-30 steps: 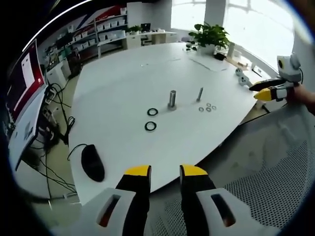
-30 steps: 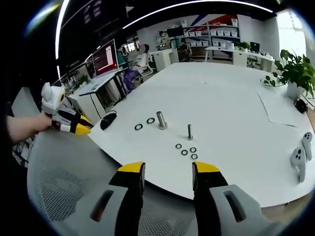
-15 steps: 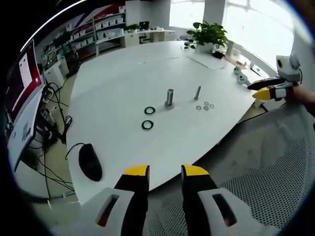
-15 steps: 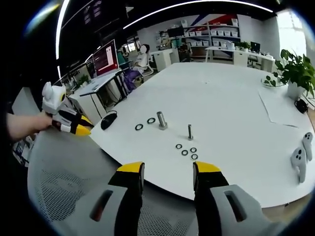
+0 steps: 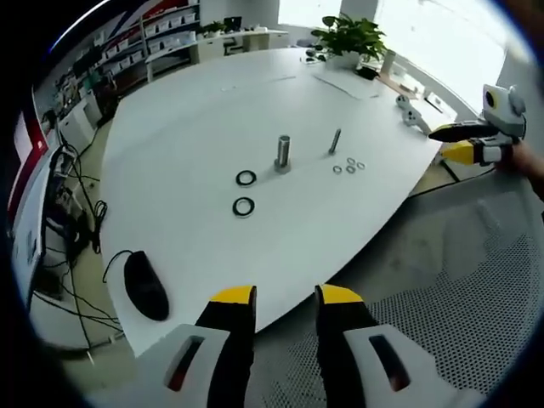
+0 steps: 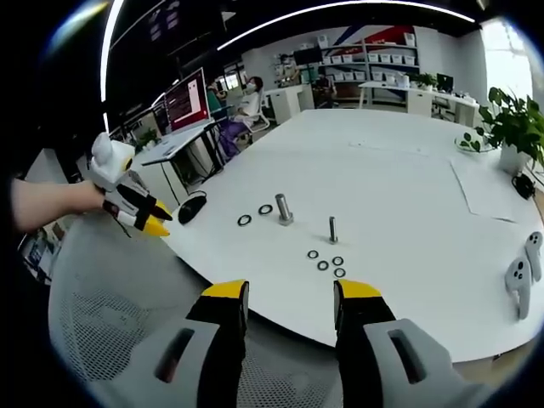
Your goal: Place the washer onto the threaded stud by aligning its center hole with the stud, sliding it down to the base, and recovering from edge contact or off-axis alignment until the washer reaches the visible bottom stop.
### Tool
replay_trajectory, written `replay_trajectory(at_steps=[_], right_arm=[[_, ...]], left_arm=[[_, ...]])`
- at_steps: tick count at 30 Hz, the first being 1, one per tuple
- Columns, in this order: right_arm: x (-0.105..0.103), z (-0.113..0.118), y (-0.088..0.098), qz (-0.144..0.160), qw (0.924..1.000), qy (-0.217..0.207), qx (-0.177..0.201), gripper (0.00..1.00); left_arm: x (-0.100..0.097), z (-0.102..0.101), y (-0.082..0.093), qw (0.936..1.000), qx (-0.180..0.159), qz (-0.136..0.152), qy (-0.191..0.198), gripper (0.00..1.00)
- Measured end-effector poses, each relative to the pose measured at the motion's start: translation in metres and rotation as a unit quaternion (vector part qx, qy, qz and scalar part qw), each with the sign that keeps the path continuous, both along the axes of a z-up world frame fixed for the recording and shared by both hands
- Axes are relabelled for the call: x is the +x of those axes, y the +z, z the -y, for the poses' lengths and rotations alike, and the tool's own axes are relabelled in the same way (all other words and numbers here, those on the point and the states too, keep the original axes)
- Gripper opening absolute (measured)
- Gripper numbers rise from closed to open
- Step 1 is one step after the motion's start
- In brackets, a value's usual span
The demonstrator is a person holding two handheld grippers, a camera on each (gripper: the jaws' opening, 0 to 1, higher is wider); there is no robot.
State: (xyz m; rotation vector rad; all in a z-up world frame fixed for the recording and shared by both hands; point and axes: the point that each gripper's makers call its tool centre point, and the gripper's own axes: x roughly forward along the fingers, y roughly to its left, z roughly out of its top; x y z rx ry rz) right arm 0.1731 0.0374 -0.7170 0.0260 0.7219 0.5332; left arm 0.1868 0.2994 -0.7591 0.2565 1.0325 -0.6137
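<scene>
Left tongs (image 6: pixel 153 223) higher (slightly), tilted.

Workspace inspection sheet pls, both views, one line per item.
Surface: white table, things near its front edge.
Job's things: thick stud and thin stud upright; two black washers beside the thick one, four small washers by the thin one; none on a stud.
Clutter: mouse, two controllers, paper.
Grippers: left gripper and right gripper open, empty, short of the table.
Cables: tangle on floor.
Surroundings: plant, shelves, monitor.
</scene>
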Motion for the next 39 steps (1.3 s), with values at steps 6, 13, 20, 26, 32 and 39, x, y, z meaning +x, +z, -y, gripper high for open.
replay_trajectory(at_steps=[6,13,20,26,32,39], right_arm=[[0.001,0.001,-0.001,-0.003,1.0,-0.003,-0.002,0.43],[-0.001,0.001,-0.003,-0.005,1.0,0.003,-0.005,0.42],[0.0,0.001,-0.003,-0.007,1.0,0.001,-0.002,0.41],[0.0,0.002,-0.002,-0.004,1.0,-0.001,0.0,0.4],[-0.001,0.001,-0.004,-0.007,1.0,0.003,-0.004,0.4],[0.0,0.002,-0.003,-0.007,1.0,-0.002,-0.002,0.39]], left_arm=[[0.024,0.011,-0.013,0.9998,-0.008,-0.008,0.016,0.26],[0.041,0.018,-0.035,0.9994,-0.002,-0.029,0.018,0.3],[0.06,0.015,-0.052,0.9986,0.026,-0.042,0.015,0.31],[0.073,0.013,-0.066,0.9967,0.036,-0.07,0.02,0.32],[0.093,0.014,-0.075,0.9953,0.04,-0.084,0.025,0.33],[0.107,0.012,-0.091,0.9927,0.053,-0.105,0.024,0.34]])
